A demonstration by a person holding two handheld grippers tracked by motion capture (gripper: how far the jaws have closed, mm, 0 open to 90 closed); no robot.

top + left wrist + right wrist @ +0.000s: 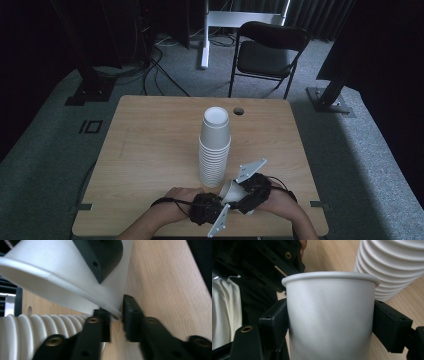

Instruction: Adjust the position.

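cup [230, 190]: single white paper cup, held off the table [150, 150] near its front edge, just at 5 o'clock from the stack [215, 150].
cup axis: tilted, not upright. In the high view the open mouth pointed toward about 10 o'clock and up, and the base ran back toward 4 o'clock into the right gripper [252, 197].
cup look: plain matte white, rolled rim, tapered wall, no print. Wall looked smooth and undented in the right gripper view [329, 315]. The rim filled the upper left of the left gripper view [57, 282].
right gripper: jaws clamped on the cup wall from both sides, below the rim, pads touching paper on each side [329, 322].
left gripper [207, 209]: sat at 8 o'clock from the cup. Jaws nearly closed, with the cup rim edge between the tips [116, 315]. Looked like a pinch on the rim, one tip inside and one outside. Contact was partly blurred.
stack: tall nested column of white cups, inverted, bases up, standing upright at table centre. Ribbed rims showed at lower left in the left gripper view [32, 332] and at 1 o'clock in the right gripper view [392, 267].
hands: both forearms came in from the table's front edge, with the grippers close together.
chair [267, 50]: black, beyond the far edge at 12 o'clock.
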